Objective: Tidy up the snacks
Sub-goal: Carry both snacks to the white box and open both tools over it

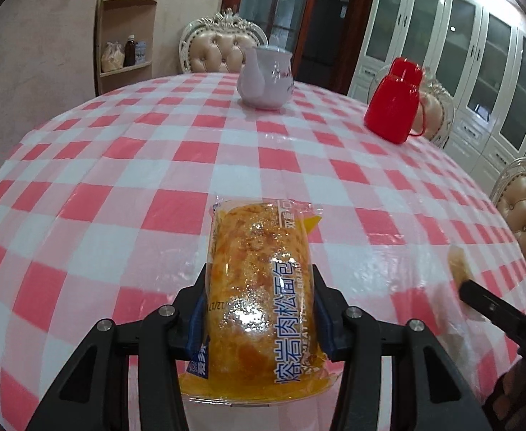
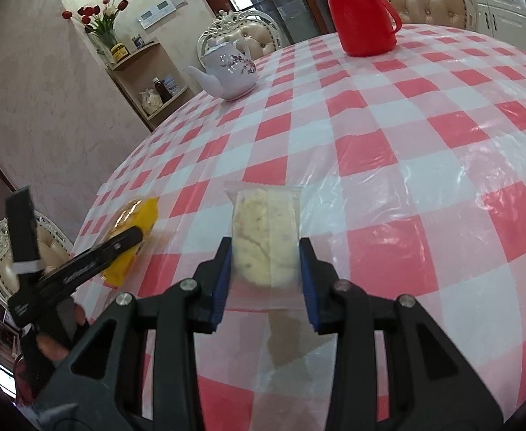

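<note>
My left gripper (image 1: 261, 280) is shut on an orange meat floss bread packet (image 1: 259, 273), held lengthwise between its blue pads above the table. The packet and gripper also show at the left of the right wrist view (image 2: 133, 230). My right gripper (image 2: 266, 251) is shut on a pale cake in a clear wrapper (image 2: 264, 237), also held over the table. This cake shows blurred at the right edge of the left wrist view (image 1: 458, 262), with the right gripper's black finger below it.
The round table (image 1: 155, 165) wears a red and white checked cloth under clear plastic. A white teapot (image 1: 266, 79) and a red thermos jug (image 1: 394, 100) stand at the far side. Padded chairs (image 1: 221, 50) ring the table. A corner shelf (image 1: 126, 39) stands by the wall.
</note>
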Motion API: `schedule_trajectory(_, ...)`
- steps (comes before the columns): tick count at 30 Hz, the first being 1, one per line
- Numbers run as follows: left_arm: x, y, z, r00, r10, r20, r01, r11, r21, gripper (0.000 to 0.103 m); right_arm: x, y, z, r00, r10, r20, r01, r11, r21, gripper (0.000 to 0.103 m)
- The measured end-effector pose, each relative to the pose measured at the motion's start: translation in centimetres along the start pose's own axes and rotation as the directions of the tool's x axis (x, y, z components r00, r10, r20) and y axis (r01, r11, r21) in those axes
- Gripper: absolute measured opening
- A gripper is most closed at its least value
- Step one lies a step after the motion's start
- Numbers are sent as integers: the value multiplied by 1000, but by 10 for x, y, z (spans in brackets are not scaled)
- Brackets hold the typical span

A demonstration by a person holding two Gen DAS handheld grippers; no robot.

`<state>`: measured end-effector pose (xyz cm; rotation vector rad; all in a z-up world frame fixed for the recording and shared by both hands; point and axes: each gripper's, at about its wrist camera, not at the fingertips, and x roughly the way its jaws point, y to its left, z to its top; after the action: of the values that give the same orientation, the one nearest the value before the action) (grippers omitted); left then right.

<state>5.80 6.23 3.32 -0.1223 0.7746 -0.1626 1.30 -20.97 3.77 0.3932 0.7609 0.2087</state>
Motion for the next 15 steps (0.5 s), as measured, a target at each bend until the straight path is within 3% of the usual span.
schedule_trajectory(8,-35,-15,-21,997,-32,68,29,999,45,50,-7,4,-3,999,4,34,-3,1000,-20,39)
schedule_trajectory(15,-47,-11,-36,997,-50,64,47,998,42,50,-15,5,-12,999,50,21,-50,998,30,39)
